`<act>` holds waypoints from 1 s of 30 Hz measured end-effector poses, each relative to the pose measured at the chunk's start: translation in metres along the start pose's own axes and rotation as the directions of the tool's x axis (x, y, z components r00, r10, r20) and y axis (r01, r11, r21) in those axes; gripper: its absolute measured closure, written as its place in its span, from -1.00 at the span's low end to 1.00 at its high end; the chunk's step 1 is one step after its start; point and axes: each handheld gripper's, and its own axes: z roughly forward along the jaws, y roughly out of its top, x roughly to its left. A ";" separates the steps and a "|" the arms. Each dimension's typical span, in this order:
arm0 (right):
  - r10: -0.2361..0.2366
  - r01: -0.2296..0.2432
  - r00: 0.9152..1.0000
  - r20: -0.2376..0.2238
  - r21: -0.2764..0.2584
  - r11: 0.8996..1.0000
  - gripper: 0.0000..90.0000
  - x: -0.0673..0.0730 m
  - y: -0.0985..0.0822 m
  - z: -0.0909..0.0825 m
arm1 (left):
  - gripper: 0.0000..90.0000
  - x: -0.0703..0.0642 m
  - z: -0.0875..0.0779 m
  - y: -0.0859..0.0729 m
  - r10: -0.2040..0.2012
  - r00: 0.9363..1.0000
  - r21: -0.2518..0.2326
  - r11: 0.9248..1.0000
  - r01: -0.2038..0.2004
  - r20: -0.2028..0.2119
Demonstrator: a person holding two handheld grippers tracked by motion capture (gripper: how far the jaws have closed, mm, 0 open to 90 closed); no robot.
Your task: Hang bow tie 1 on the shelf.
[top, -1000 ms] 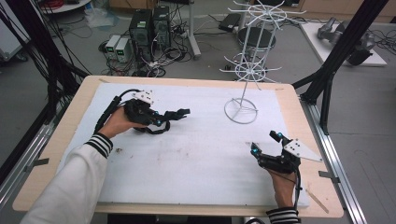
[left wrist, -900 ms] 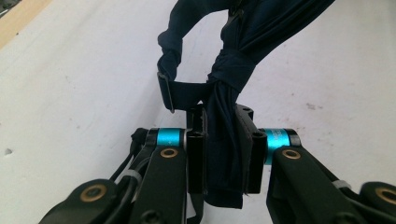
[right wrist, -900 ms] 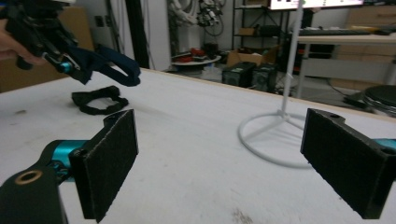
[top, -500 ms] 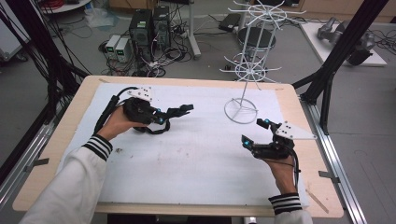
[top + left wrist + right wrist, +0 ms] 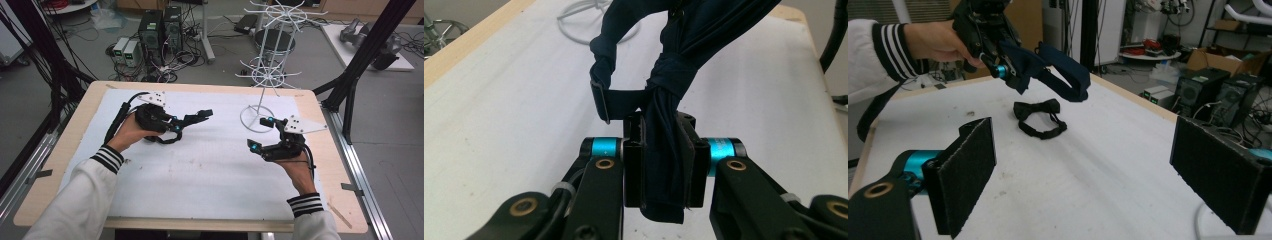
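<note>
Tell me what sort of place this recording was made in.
Probably a robotics lab or workshop: computer towers and tangled cables sit on the floor behind the padded table, black frame struts flank it, and cardboard boxes stand farther back.

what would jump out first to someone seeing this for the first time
Probably the dark blue bow tie clamped in the left gripper, held up over the white mat. Next, a second, black bow tie lying flat on the mat beneath it, and the right gripper with jaws wide open near the white wire rack at the table's far edge.
</note>
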 end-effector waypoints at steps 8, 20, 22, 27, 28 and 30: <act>-0.010 0.009 0.998 -0.061 -0.018 1.000 -0.77 -0.003 0.017 0.007 | 0.69 -0.006 -0.003 0.003 -0.012 0.999 -0.081 0.997 0.016 0.041; -0.054 0.051 0.983 -0.173 -0.019 0.999 -0.77 -0.002 0.032 0.021 | 0.69 -0.018 0.002 0.006 -0.001 0.997 -0.131 0.991 0.011 0.076; -0.059 0.057 0.981 -0.183 -0.019 0.998 -0.77 -0.001 0.035 0.023 | 0.69 -0.019 0.004 0.007 0.001 0.997 -0.138 0.990 0.010 0.082; -0.109 0.110 0.975 -0.191 -0.006 0.994 -0.77 0.003 0.046 0.032 | 0.69 -0.022 0.008 0.008 0.004 0.996 -0.140 0.990 0.009 0.093; -0.113 0.114 0.974 -0.195 -0.005 0.993 -0.77 0.004 0.047 0.034 | 0.69 -0.022 0.009 0.009 0.003 0.995 -0.141 0.990 0.010 0.097; -0.120 0.122 0.972 -0.201 -0.003 0.993 -0.77 0.006 0.049 0.038 | 0.69 -0.023 0.010 0.010 0.002 0.995 -0.152 0.988 0.013 0.103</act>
